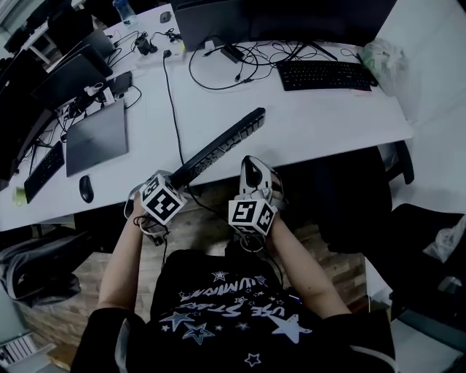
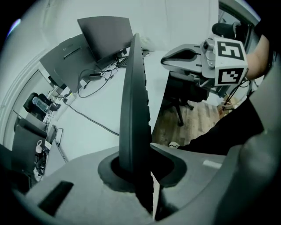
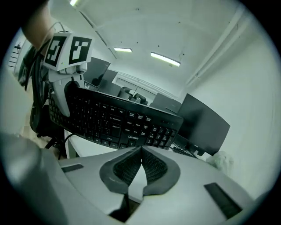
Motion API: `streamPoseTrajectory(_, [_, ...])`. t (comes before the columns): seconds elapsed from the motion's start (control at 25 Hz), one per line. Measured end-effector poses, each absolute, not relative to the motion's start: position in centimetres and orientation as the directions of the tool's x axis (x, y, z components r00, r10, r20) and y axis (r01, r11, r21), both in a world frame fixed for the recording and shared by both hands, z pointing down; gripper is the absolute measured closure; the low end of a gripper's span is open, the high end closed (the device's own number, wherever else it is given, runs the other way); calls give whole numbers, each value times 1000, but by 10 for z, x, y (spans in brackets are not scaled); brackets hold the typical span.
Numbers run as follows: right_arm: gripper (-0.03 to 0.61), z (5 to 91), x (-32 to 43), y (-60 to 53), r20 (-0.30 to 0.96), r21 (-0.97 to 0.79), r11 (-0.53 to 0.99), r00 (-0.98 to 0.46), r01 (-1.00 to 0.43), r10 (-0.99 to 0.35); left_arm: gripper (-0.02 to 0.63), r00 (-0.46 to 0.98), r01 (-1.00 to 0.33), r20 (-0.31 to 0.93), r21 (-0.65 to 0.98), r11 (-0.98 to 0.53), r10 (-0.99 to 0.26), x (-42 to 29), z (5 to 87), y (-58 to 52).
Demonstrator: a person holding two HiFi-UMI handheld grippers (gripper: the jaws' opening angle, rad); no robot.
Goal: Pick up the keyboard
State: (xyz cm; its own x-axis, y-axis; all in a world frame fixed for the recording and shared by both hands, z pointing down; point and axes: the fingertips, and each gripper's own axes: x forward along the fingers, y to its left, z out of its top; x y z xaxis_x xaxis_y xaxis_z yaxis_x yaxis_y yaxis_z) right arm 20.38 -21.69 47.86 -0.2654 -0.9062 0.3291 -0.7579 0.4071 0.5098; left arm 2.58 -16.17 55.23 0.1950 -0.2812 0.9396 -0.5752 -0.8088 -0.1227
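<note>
A black keyboard (image 1: 218, 146) is lifted off the white desk (image 1: 313, 124) and tilted on edge, its far end toward the desk's middle. My left gripper (image 1: 178, 178) is shut on its near end; in the left gripper view the keyboard (image 2: 134, 101) stands edge-on between the pads of that gripper (image 2: 140, 169). My right gripper (image 1: 251, 171) hovers just right of the keyboard's near end, shut with nothing between its pads (image 3: 141, 151). From the right gripper view I see the key face (image 3: 118, 123), with the left gripper (image 3: 66, 94) clamped on its left end.
A second black keyboard (image 1: 324, 75) lies at the desk's far right, before a dark monitor (image 1: 277, 18). A closed laptop (image 1: 97, 137) and a mouse (image 1: 86, 189) sit at left, with cables between. An office chair (image 1: 357, 189) stands to the right and a bag (image 1: 36, 266) on the floor to the left.
</note>
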Motion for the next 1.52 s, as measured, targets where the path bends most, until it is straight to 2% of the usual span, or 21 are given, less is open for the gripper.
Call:
streamPoseTrajectory(0.32, [571,466,185,-182,372,445,310,-141,-840,-917,531,449,-646,837,63,-761,-312,15,533,-122])
streamPoseTrajectory(0.68, [572,448,143,-138,373,403,220,-60,-888,-926,531,619,-626,729,234,-744,-292,-26,532,-62])
streamPoseTrajectory(1.04, [572,446,107,-91,383,367,192,-40,-910,-923,531,677,-616,663,273,-739,-320,-64,526,-27])
streamPoseTrajectory(1.52, [572,459,61,-33,400,222,134,-35,-966,-916,529,754,-567,578,331,-754,-313,-105,518,26])
